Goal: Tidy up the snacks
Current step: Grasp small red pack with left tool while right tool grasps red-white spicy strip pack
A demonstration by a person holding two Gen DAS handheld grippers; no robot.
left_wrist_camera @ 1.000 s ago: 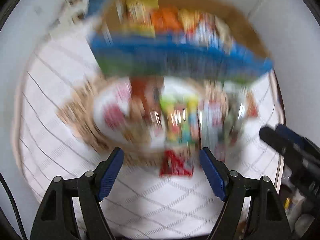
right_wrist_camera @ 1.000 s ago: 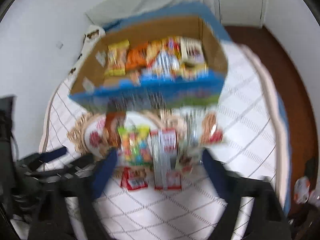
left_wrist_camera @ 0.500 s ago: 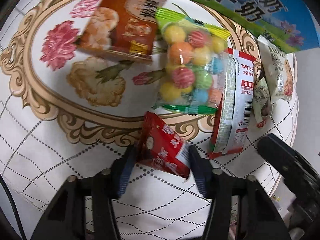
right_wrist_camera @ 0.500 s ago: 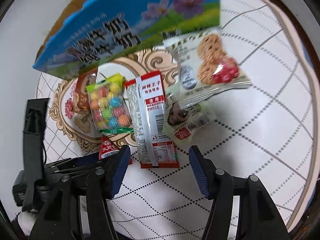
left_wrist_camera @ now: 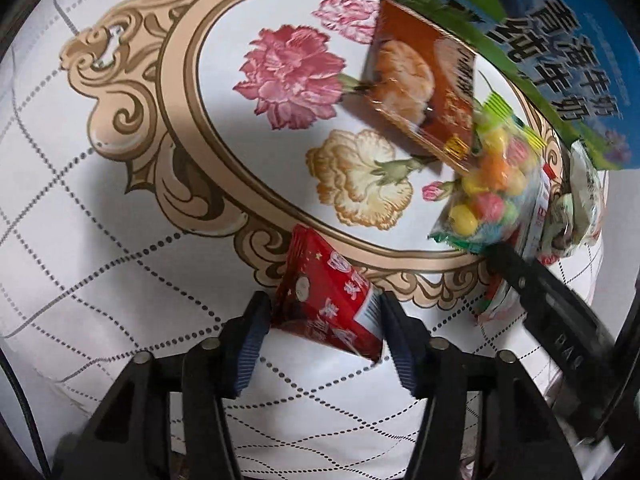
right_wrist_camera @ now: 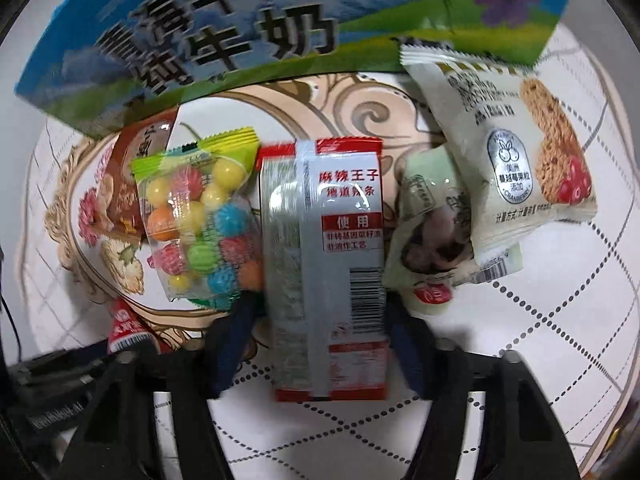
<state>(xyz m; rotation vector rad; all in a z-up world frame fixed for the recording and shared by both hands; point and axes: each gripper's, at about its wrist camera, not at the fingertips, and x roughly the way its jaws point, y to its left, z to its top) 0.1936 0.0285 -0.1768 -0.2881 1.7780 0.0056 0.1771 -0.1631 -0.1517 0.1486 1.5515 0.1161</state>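
Observation:
My left gripper is closed around a small red snack packet on the white tablecloth; its pads touch both sides. My right gripper straddles a long red-and-silver spicy strip packet, its pads against the packet's edges. Beside that packet lie a clear bag of coloured candy balls, a brown cake packet, a pale green packet and a white cranberry oat bar packet. The blue-and-green milk carton box stands just behind them.
The tablecloth has a beige ornate oval frame with pink and cream flowers. The right gripper's black body shows at the right of the left wrist view. The left gripper's body shows at the lower left of the right wrist view.
Both grippers have come down from above the table to the snacks. The left jaws have narrowed onto the red packet; the right jaws have moved over the spicy strip packet and narrowed.

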